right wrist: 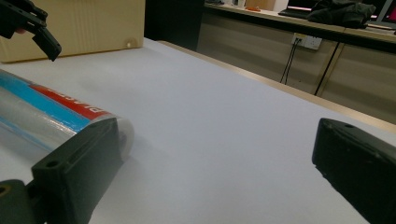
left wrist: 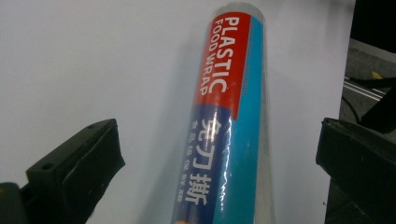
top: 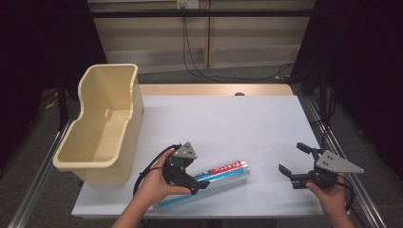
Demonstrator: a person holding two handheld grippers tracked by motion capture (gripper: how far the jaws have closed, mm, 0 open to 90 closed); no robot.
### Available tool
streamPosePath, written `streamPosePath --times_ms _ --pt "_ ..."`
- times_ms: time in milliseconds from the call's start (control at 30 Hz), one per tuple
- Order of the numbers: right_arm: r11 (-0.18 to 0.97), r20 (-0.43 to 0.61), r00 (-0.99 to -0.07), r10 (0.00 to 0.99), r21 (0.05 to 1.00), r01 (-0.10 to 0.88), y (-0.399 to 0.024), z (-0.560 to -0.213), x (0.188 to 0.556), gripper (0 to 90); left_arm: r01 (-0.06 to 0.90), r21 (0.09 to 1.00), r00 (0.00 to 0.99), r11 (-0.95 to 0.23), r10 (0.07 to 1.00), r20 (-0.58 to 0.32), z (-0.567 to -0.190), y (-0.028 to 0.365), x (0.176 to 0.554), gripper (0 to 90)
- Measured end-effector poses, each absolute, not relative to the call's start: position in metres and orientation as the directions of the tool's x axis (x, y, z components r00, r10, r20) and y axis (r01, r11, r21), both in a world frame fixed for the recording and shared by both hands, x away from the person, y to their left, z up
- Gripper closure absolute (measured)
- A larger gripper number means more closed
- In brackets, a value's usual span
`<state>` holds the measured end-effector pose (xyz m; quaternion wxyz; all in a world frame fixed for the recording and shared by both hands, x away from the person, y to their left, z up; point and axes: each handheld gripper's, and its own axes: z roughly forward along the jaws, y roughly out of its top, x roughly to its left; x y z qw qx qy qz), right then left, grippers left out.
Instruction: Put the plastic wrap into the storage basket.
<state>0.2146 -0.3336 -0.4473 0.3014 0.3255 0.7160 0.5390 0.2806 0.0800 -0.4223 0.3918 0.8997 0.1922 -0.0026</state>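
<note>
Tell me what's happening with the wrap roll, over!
Left gripper open, jaws straddling the plastic wrap roll. Right gripper open, off to the side. Roll flat on table. Nothing in the way.

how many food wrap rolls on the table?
1. The food wrap roll lies on the white table near its front edge, between the open jaws of the left tool.

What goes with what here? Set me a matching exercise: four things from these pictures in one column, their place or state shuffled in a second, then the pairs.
Things:
1. food wrap roll
2. beige tub
3. left gripper
4. right gripper

Place or state:
A. standing at the table's left edge
B. open, over the roll
C. lying on the white tabletop
D. open, held right of the roll, off it

Pairs: 1-C, 2-A, 3-B, 4-D
</note>
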Motion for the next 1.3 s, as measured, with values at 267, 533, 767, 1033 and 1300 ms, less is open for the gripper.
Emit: streamPosePath --times_ms 267,533,767,1033,1300 --pt "0.209 -0.084 -0.606 0.791 0.968 0.139 -0.333 -0.447 0.215 0.8 0.334 0.650 0.936 -0.682 0.320 -0.145 -0.423 0.073 0.283 0.5" --pt "0.216 -0.087 -0.611 0.787 0.966 0.140 -0.331 -0.447 0.215 0.8 0.333 0.588 0.940 -0.737 0.307 -0.147 -0.428 0.063 0.282 1.3" --pt "0.222 -0.092 -0.612 0.785 0.965 0.140 -0.331 -0.448 0.216 0.9 0.306 0.520 0.951 -0.797 0.283 -0.126 -0.431 0.056 0.283 1.9" --pt "0.225 -0.093 -0.613 0.785 0.964 0.141 -0.331 -0.448 0.216 0.9 0.316 0.495 0.948 -0.809 0.292 -0.128 -0.434 0.054 0.285 2.3" --pt "0.223 -0.092 -0.611 0.786 0.964 0.142 -0.330 -0.448 0.216 0.9 0.307 0.462 0.951 -0.832 0.282 -0.123 -0.437 0.050 0.284 3.3"
